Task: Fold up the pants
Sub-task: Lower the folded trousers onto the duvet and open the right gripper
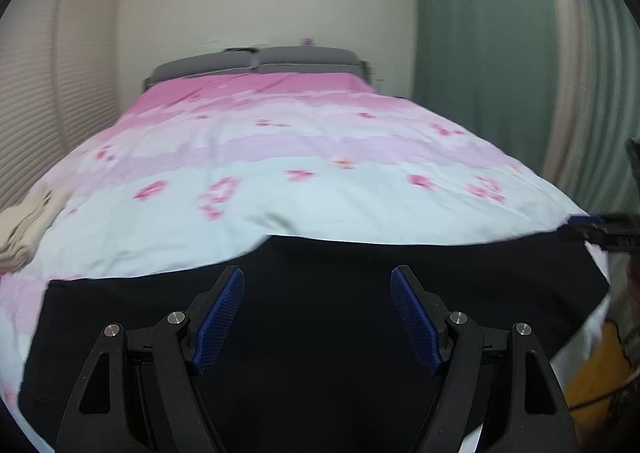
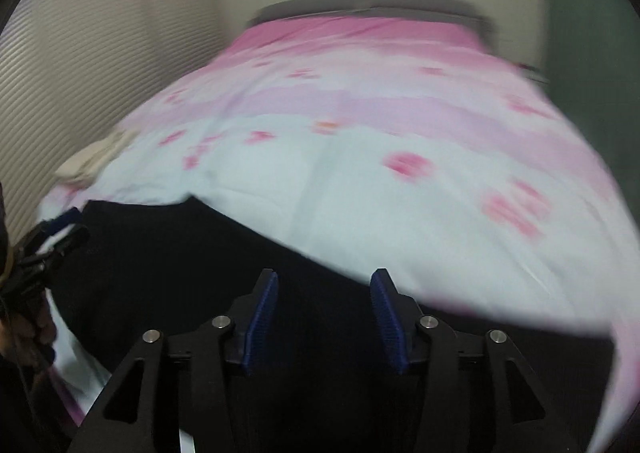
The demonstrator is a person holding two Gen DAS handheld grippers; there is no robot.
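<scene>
Pants (image 1: 320, 313) lie flat near the bed's (image 1: 280, 157) foot, so my wide, empty left tongs (image 1: 318, 277) and right tongs (image 2: 324, 279) should pinch opposite corners evenly.

Pants on the bed's near end

Pants (image 1: 320, 261) lie across the bed (image 1: 280, 141); folded clothes (image 1: 24, 225) sit left, pillows (image 1: 256, 63) behind.
</scene>
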